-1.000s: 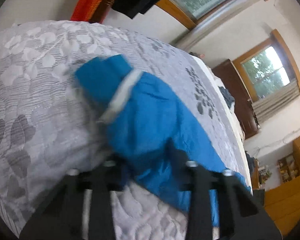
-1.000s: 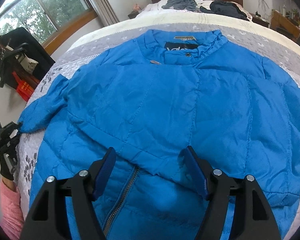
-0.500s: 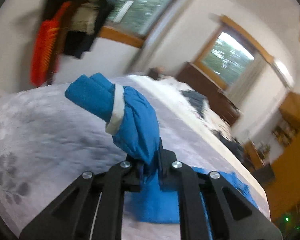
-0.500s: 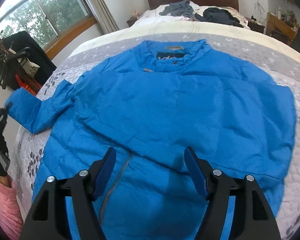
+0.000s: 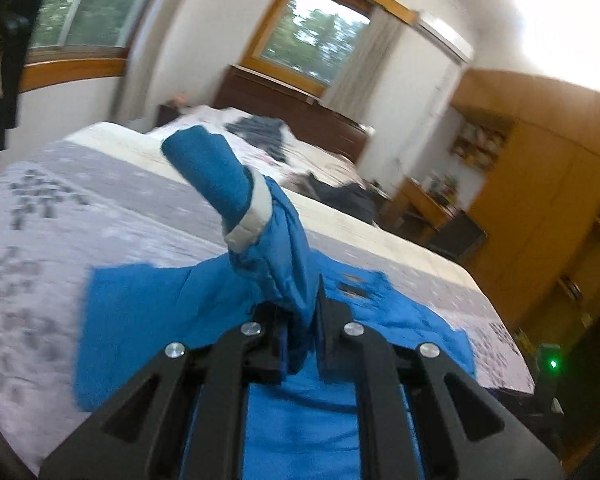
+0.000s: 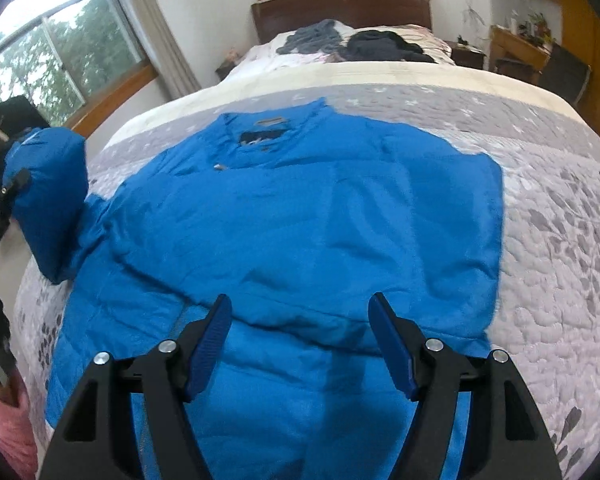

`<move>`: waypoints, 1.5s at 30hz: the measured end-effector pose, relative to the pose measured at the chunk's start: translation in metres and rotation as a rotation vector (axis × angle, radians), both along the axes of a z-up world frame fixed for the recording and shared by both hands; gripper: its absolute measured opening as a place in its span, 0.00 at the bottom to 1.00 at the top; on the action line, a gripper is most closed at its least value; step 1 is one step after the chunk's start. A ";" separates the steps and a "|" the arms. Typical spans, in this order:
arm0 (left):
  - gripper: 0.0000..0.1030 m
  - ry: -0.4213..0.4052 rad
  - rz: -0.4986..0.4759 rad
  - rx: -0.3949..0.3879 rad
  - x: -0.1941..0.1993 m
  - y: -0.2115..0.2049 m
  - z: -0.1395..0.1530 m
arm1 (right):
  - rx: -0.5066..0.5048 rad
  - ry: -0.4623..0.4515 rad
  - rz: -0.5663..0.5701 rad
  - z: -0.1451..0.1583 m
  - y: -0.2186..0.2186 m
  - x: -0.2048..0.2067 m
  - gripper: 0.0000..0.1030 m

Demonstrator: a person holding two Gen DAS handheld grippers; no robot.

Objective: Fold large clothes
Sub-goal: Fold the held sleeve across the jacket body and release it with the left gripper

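Note:
A large blue padded jacket [image 6: 300, 216] lies front-up on a grey leaf-patterned bedspread [image 6: 560, 240], collar toward the headboard. My left gripper [image 5: 302, 320] is shut on the jacket's left sleeve [image 5: 260, 232] and holds it raised above the jacket body [image 5: 148, 304], the cuff with its white lining sticking up. In the right wrist view that lifted sleeve [image 6: 48, 196] hangs at the far left, with the left gripper only partly visible behind it. My right gripper [image 6: 300, 332] hovers open over the jacket's lower front, near the zipper, holding nothing.
Dark clothes [image 6: 356, 42] lie piled near the wooden headboard [image 6: 340, 8]. A wooden desk [image 6: 520, 48] and wardrobe [image 5: 540, 200] stand to the right of the bed. Windows [image 6: 52, 60] line the left wall. A pink sleeve [image 6: 4, 432] shows at the lower left.
My left gripper shut on the sleeve, lifted it off the bedspread and swung it in over the jacket body. My right gripper drew back a little, still open.

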State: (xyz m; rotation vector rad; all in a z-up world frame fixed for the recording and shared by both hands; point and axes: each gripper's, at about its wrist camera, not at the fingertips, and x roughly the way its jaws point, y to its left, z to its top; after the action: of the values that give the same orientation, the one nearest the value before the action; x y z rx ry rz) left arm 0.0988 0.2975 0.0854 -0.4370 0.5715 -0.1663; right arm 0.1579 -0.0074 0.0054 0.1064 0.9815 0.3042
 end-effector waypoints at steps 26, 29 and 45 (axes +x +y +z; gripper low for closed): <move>0.43 0.186 -0.388 -0.009 -0.017 -0.029 -0.073 | 0.104 0.039 0.007 -0.003 -0.013 0.009 0.69; 0.45 0.137 -0.289 0.033 -0.027 0.008 -0.063 | 0.159 0.065 0.074 0.005 0.007 0.012 0.69; 0.45 0.128 -0.004 -0.057 -0.024 0.112 -0.061 | 0.144 0.235 0.142 -0.024 0.076 0.071 0.13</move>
State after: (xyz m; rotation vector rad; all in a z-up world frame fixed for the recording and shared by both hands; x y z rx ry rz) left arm 0.0745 0.4096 0.0241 -0.5046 0.6947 -0.1591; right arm 0.2288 0.0688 -0.0189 0.2071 1.2022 0.5013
